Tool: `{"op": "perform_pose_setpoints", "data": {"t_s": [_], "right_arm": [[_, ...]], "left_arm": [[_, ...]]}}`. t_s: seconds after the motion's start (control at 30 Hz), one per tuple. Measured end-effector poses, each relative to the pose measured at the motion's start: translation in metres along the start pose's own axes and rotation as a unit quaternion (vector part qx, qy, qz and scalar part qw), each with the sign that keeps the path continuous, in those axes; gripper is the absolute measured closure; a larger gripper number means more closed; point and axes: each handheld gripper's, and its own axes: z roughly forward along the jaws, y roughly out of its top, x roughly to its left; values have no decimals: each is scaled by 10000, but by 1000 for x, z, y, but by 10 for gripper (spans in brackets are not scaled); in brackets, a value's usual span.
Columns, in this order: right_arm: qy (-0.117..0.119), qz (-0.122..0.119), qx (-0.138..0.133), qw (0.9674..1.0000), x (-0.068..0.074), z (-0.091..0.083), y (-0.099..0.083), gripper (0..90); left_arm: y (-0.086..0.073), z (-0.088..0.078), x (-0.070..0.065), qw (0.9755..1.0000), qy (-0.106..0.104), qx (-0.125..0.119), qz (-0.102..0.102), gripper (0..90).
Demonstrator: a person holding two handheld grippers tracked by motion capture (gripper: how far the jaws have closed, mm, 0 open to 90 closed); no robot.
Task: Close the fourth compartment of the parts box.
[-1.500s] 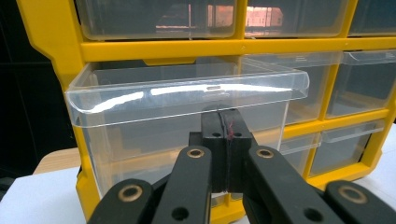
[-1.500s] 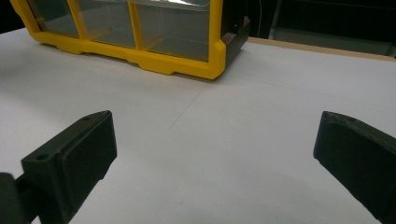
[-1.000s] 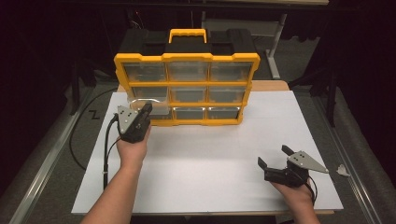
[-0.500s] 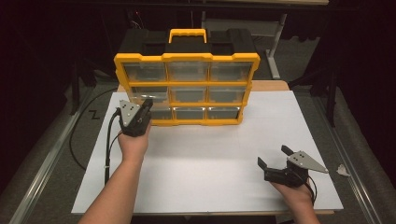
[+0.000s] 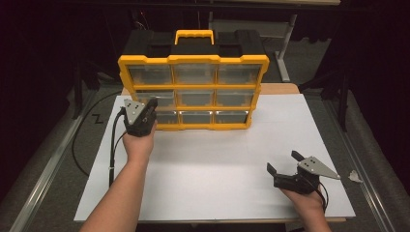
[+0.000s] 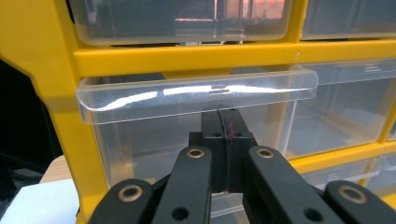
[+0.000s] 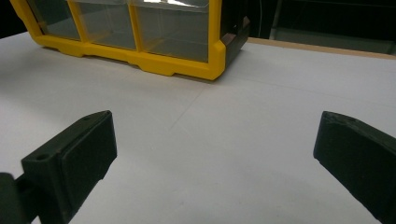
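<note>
A yellow and black drawer organizer with clear drawers stands upright at the back of the white table. My left gripper is at its left column, in front of the middle-left drawer. In the left gripper view its jaws are shut together, and the left gripper's tips sit just under that drawer's clear pull lip. Nothing shows between them. My right gripper rests low on the table at the front right, open. In the right gripper view nothing lies between the right gripper's fingers.
The organizer has a yellow carry handle on top, and its front right corner stands on the white surface. A black cable trails from the left gripper off the table's left edge. A small white scrap lies beyond the right edge.
My left gripper has edged forward to the organizer's left column. The right gripper has not moved.
</note>
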Motion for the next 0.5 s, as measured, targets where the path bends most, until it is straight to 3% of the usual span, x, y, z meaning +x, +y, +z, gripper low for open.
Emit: {"op": "perform_pose_setpoints", "data": {"t_s": [0.37, 0.5], "right_arm": [[13, 16, 16, 10000, -1, 0, -1, 7], [19, 14, 13, 10000, -1, 1, -1, 8]], "left_arm": [[4, 14, 4, 9998, 118, 117, -127, 900], [5, 16, 4, 9998, 146, 128, -67, 900]]}}
